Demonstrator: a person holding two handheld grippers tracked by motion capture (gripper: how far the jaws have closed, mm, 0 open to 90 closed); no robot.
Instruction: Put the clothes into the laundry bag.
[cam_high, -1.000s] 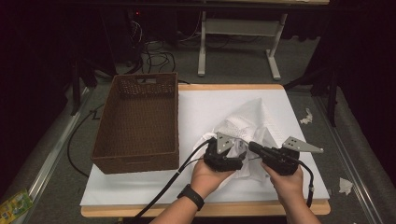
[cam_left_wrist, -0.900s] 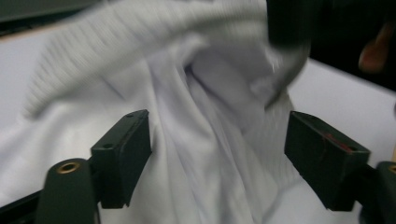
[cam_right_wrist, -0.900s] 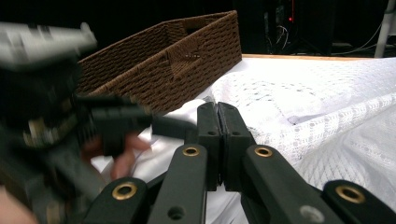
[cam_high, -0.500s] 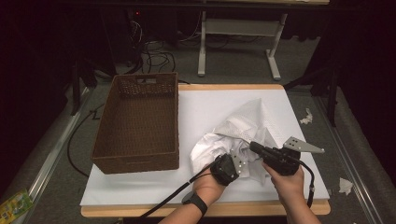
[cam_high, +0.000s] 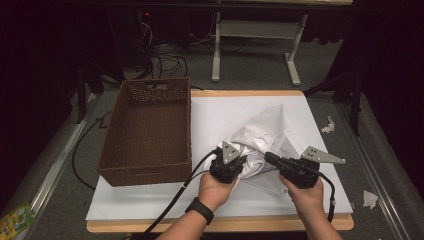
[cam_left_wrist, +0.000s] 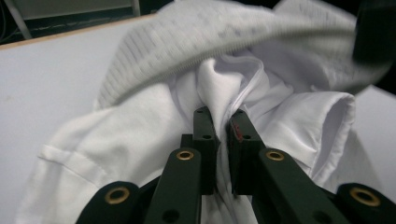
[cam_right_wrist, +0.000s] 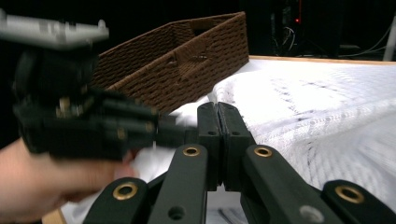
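A crumpled white garment (cam_high: 267, 132) lies on the white-covered table, right of centre. My left gripper (cam_high: 240, 166) is at its near left side. Its jaws have just been closing, and in the left gripper view they (cam_left_wrist: 219, 119) pinch a raised fold of the white cloth (cam_left_wrist: 219, 84). My right gripper (cam_high: 267, 159) comes in from the right, shut (cam_right_wrist: 218, 112) on an edge of the garment. A textured layer (cam_right_wrist: 327, 102) rises taut from its tip. The left gripper (cam_right_wrist: 84, 121) shows blurred close beside it.
A brown woven basket (cam_high: 145, 175) stands open on the table's left half, its wall (cam_right_wrist: 187, 56) near the grippers. Bare white cover (cam_high: 225, 110) lies behind the garment. Cables and a table frame (cam_high: 255, 30) are on the floor beyond.
The left gripper dipped toward the front edge, then came back onto the garment with its jaws closed on a fold. The cloth's left lobe is now bunched. The right gripper stayed put.
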